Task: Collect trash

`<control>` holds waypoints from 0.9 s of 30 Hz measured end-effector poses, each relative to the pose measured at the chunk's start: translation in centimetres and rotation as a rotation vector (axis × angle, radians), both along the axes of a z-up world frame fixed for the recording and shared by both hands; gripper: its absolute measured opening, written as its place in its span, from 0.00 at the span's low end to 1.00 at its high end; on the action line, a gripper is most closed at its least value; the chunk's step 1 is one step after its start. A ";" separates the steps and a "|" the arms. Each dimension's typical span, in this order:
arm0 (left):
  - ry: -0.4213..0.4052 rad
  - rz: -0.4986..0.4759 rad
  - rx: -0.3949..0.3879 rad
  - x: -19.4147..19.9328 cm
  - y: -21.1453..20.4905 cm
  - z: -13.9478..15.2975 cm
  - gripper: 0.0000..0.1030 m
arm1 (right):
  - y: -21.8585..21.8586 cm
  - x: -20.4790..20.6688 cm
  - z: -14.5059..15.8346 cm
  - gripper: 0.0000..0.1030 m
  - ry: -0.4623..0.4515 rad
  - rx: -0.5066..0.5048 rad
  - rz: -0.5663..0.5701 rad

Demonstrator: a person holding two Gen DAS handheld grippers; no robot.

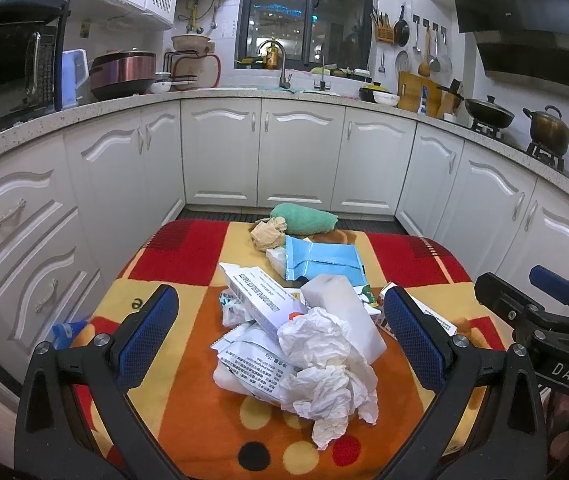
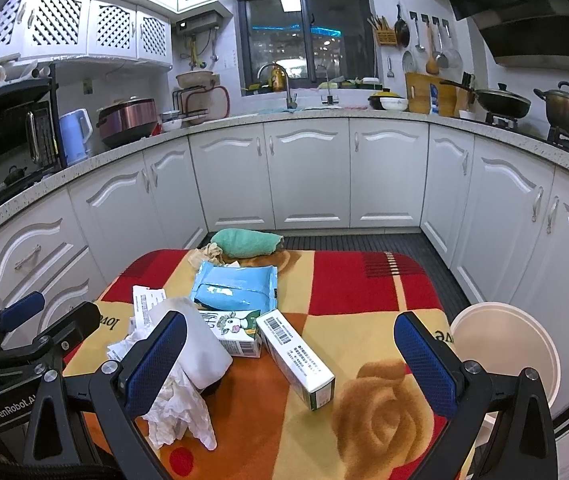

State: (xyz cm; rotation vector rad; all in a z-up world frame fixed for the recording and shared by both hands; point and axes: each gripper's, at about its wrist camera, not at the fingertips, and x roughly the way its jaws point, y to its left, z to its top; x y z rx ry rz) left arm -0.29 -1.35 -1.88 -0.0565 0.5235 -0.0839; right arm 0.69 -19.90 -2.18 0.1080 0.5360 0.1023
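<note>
The left hand-held gripper (image 1: pixel 280 332) hangs over the desk (image 1: pixel 188 420) with its 2 blue-padded fingers spread wide and nothing between the pads. The trash heap lies directly ahead, between and below them: a crumpled white tissue (image 1: pixel 326 364) nearest, soft and creased, resting on a flat printed plastic packet (image 1: pixel 244 360), with a long white cardboard box (image 1: pixel 264 304) and a smooth white foam block (image 1: pixel 340 312) just behind.

The right hand-held gripper (image 2: pixel 290 364) is likewise spread and holds nothing. Between its fingers lies a narrow white carton with a barcode (image 2: pixel 294 356), angled on the cloth, touching a small milk carton with a cartoon cow (image 2: pixel 236 334). The left pad sits in front of the foam block and tissue.

Farther back rest a torn blue foil wrapper (image 2: pixel 234 288), a wad of brownish paper (image 1: pixel 266 234) and a rolled green towel (image 2: pixel 246 242) at the desk's far edge. The desk wears a fuzzy blanket of red, orange and yellow squares. A round white bin (image 2: pixel 504 360) stands just beside the desk's right edge.
</note>
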 end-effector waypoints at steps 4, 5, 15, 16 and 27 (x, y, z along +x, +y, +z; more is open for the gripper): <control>0.013 0.004 -0.011 0.3 0.8 -0.1 0.99 | 0.1 0.2 -0.1 1.00 0.008 -0.001 0.001; 0.015 0.006 -0.013 0.3 0.9 -0.1 0.99 | 0.0 0.3 -0.2 1.00 0.010 -0.002 0.000; 0.042 0.012 -0.016 0.9 2.1 -0.7 0.99 | 0.1 0.8 -0.8 1.00 0.037 -0.007 0.009; 0.048 0.010 -0.013 0.9 2.4 -1.0 0.99 | 0.1 0.9 -0.9 1.00 0.040 -0.008 0.011; 0.169 -0.044 0.019 -0.1 5.6 -4.3 0.99 | 0.2 1.6 -2.7 1.00 0.106 0.031 0.103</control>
